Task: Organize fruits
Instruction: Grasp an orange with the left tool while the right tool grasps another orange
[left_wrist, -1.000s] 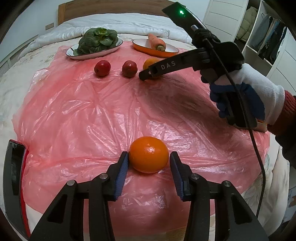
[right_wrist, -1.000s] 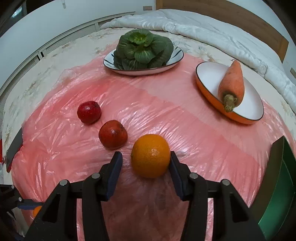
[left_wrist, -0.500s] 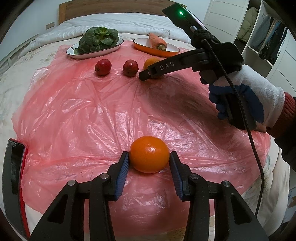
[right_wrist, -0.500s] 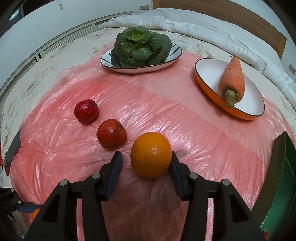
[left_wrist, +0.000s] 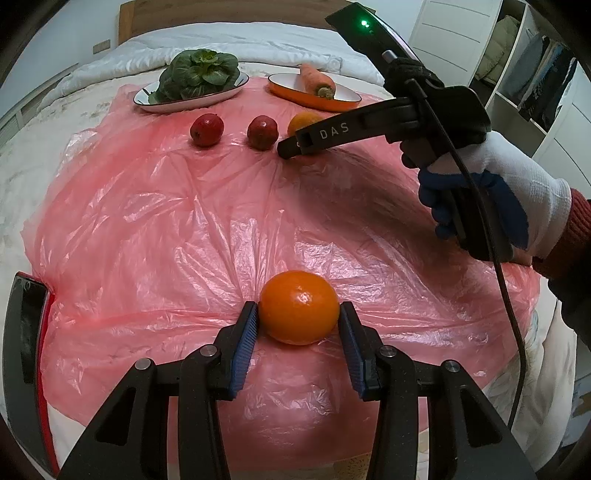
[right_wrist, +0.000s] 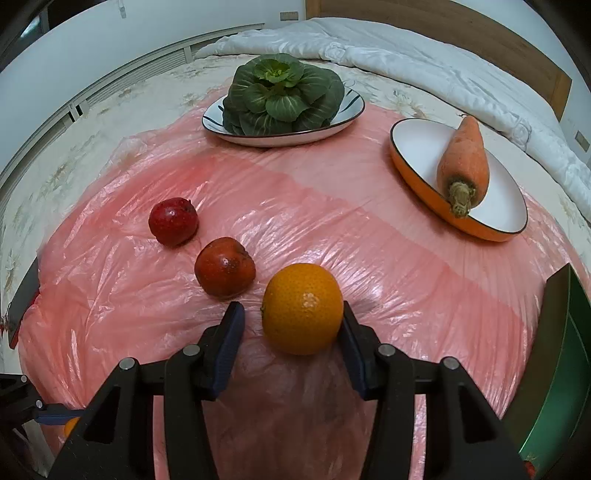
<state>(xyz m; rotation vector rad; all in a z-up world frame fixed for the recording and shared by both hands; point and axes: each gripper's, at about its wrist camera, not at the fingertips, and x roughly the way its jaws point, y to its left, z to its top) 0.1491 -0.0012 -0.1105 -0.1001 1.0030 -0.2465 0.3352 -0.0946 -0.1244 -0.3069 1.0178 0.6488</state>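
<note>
The left gripper (left_wrist: 298, 326) is closed on an orange (left_wrist: 299, 306), both blue pads pressed to its sides, at the near edge of the pink plastic sheet (left_wrist: 184, 221); the right gripper (right_wrist: 291, 332) is spread around a second orange (right_wrist: 302, 308), the right pad touching, the left pad clear, so it is judged released or not yet clamped; this orange is set beside two red fruits (right_wrist: 224, 266), seemingly to extend a row, apart from the plated greens (right_wrist: 282, 94) and carrot (right_wrist: 463, 162).

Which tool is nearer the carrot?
Right. The right tool sits by the fruit row, just short of the carrot; the left tool is far back across the sheet.
</note>
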